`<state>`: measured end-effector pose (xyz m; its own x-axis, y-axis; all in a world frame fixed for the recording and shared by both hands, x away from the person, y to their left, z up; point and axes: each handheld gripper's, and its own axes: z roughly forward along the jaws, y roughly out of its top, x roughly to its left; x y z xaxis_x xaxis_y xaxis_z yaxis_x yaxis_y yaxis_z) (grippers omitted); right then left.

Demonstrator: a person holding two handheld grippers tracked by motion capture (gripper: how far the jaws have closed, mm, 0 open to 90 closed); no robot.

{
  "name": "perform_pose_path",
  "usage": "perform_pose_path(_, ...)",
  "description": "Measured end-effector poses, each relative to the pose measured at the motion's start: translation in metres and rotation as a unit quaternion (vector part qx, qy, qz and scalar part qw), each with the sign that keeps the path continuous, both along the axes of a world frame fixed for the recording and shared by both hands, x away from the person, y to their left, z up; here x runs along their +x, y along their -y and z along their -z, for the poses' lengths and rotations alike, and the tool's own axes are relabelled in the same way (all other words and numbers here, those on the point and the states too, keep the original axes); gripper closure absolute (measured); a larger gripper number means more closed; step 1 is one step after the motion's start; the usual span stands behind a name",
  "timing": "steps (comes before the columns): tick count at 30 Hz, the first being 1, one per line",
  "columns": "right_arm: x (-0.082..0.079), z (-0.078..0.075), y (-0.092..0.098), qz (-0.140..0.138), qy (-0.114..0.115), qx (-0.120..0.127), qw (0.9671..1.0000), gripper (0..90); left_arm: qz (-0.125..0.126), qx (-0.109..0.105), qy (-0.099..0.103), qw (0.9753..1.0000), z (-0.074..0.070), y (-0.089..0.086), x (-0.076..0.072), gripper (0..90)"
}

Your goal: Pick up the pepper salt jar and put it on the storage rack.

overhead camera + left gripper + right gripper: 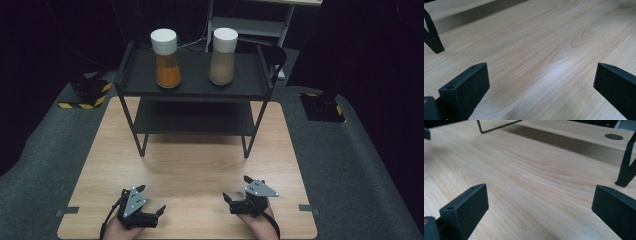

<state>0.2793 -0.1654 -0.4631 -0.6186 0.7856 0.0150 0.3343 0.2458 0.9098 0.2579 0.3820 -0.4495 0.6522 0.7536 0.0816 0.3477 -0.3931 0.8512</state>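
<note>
Two white-capped spice jars stand on the top shelf of a black two-tier rack: one with orange powder at the left, one with brown powder at the right. My left gripper rests low on the wooden table near its front edge, open, with bare wood between its jaws. My right gripper sits at the front right, also open and holding nothing. Both are well short of the rack.
The rack's lower shelf is bare. Its legs stand mid-table. A round hole pierces the tabletop. Grey mat surrounds the table; black blocks with yellow-striped tape flank the rack.
</note>
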Motion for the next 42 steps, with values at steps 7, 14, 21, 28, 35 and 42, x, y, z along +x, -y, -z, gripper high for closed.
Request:
perform_pose_path(7, -0.009, 0.002, -0.005, 0.002, 0.007, -0.023, 0.9997, 1.4, -0.007, 0.023, -0.001, 0.9997, -0.003, 0.008, -0.001, 0.3)
perform_pose_path(14, -0.021, 0.003, 0.002, 0.015, 0.018, -0.027, 0.9993, 1.4, -0.013, 0.031, -0.01, 0.9994, -0.005, 0.011, 0.0, 0.3)
perform_pose_path(21, -0.021, 0.006, 0.012, 0.02, 0.007, -0.01, 0.9997, 1.5, 0.01, 0.037, -0.014, 0.9992, -0.007, 0.008, 0.004, 0.4)
perform_pose_path(28, -0.02, 0.004, 0.012, 0.016, -0.001, -0.013, 0.9998, 1.5, 0.059, 0.05, -0.012, 0.9969, -0.008, 0.005, 0.006, 0.4)
perform_pose_path(35, -0.021, 0.004, 0.011, 0.018, -0.001, -0.015, 0.9997, 1.5, 0.045, 0.007, 0.006, 0.9989, 0.0, -0.005, 0.001, 0.2)
perform_pose_path(42, -0.02, 0.003, 0.012, 0.012, 0.001, -0.017, 0.9998, 1.4, 0.042, 0.009, -0.019, 0.9989, -0.004, -0.003, 0.009, 0.5)
